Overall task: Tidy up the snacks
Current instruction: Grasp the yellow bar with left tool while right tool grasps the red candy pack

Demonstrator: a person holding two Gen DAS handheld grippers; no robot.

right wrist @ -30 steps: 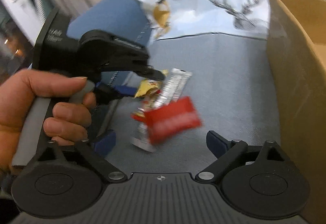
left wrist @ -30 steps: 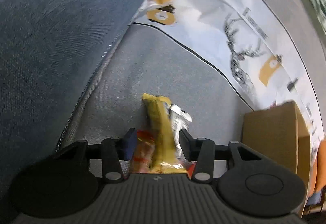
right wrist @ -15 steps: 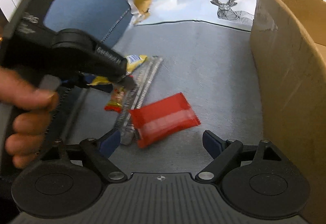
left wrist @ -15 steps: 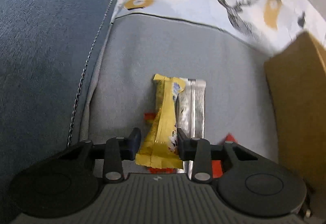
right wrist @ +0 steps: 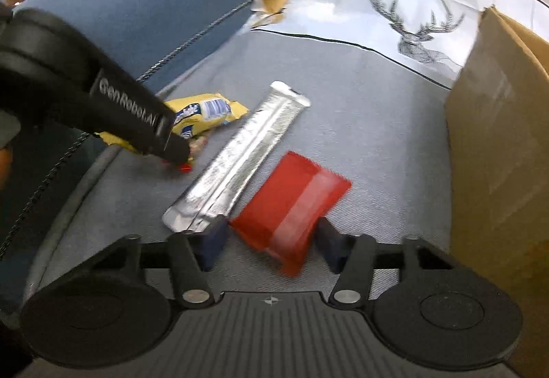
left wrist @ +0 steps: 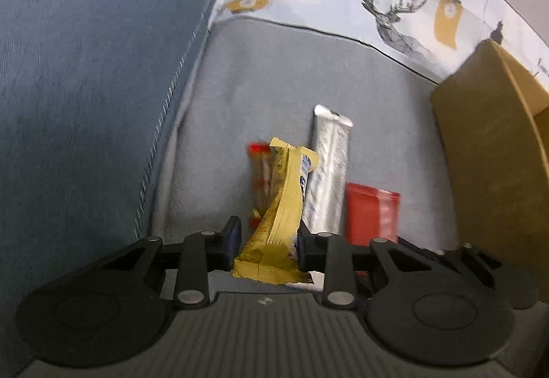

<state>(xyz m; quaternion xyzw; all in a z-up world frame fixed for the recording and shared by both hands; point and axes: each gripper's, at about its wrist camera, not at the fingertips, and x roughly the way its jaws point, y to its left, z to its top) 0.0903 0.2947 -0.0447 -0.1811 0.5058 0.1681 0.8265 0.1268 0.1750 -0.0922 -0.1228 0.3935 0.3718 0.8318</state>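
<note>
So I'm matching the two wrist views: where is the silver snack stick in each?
Left wrist: silver snack stick runs up the centre, right of the yellow bar.
Right wrist: silver snack stick lies diagonally at centre, left of the red packet.
Shared landmark: cardboard box, right edge.

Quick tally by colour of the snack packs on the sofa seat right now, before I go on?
Yellow: 1, the yellow bar between the left gripper's closing jaws
Silver: 1, the silver stick pack
Red: 1, the red packet between the right gripper's closing jaws
Red-ended clear: 1, the small clear wrapper under the yellow bar
Total: 4
</note>
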